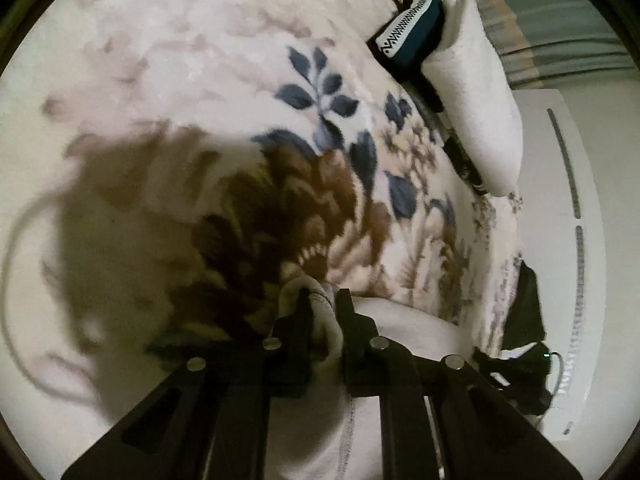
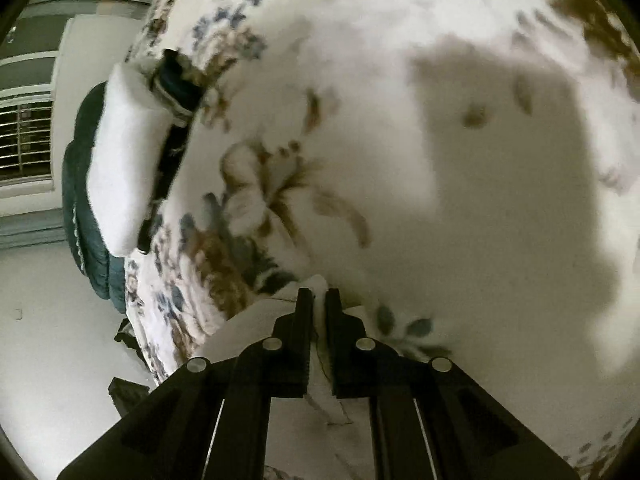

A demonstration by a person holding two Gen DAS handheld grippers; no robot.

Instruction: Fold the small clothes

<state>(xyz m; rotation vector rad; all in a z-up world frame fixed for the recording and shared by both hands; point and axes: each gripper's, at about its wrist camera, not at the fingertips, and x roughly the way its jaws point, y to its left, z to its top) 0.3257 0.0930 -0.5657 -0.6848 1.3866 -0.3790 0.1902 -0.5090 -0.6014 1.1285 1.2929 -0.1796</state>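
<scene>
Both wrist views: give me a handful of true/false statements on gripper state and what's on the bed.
1. The left gripper is shut on pale cloth. True.
2. The right gripper is wide open and empty. False: it pinches white fabric.
3. The floral blanket covers the bed. True.
4. The dark folded garment with the zigzag band sits between the left gripper's fingers. False: it lies far off beside the white pillow.

A bed (image 1: 224, 52) covered by a floral fleece blanket (image 2: 400, 20) stands beside a pale wall (image 2: 28, 320); a slatted window blind (image 2: 24, 136) and striped curtains (image 1: 560, 24) hang nearby.
</scene>
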